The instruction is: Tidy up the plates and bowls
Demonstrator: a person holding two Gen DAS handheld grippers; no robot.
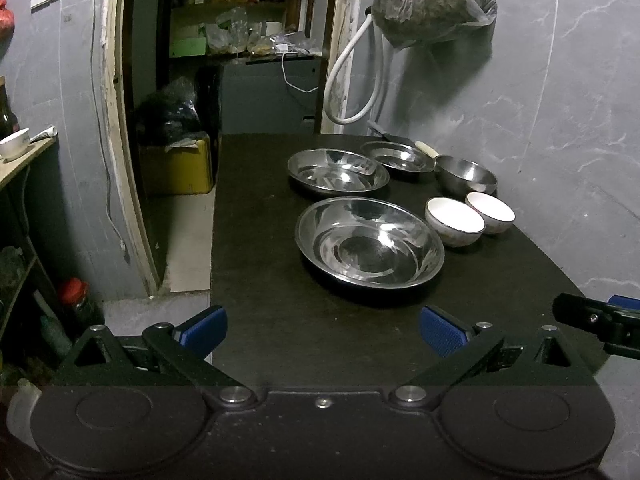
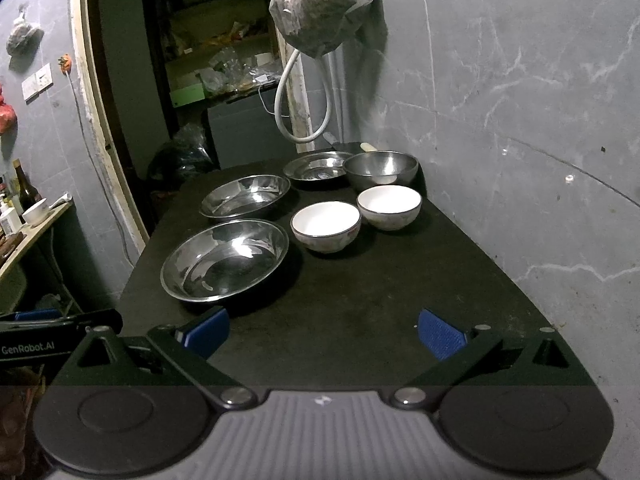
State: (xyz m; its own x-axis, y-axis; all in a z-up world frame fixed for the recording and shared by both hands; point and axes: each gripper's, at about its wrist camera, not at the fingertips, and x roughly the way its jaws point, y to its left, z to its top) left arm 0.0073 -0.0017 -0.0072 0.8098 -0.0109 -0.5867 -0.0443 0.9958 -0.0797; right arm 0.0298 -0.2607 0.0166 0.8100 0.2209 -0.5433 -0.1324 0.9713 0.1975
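Three steel plates lie on a dark table [image 1: 280, 320]: a near one [image 1: 370, 242] [image 2: 225, 260], a middle one [image 1: 338, 171] [image 2: 245, 196] and a far one [image 1: 398, 156] [image 2: 316, 166]. A steel bowl [image 1: 466, 176] [image 2: 380, 168] stands at the back right. Two white bowls [image 1: 455, 221] [image 1: 490, 212] sit side by side, also in the right wrist view [image 2: 326, 226] [image 2: 389, 206]. My left gripper [image 1: 322, 330] is open and empty, short of the near plate. My right gripper [image 2: 322, 332] is open and empty, short of the white bowls.
A grey marble wall [image 2: 520, 120] runs along the table's right side. A plastic bag [image 1: 434, 0] and a white hose [image 1: 352, 80] hang above the far end. A knife [image 1: 400, 140] lies behind the far plate. A doorway [image 1: 240, 60] opens left; a shelf [image 1: 24, 156] holds a cup.
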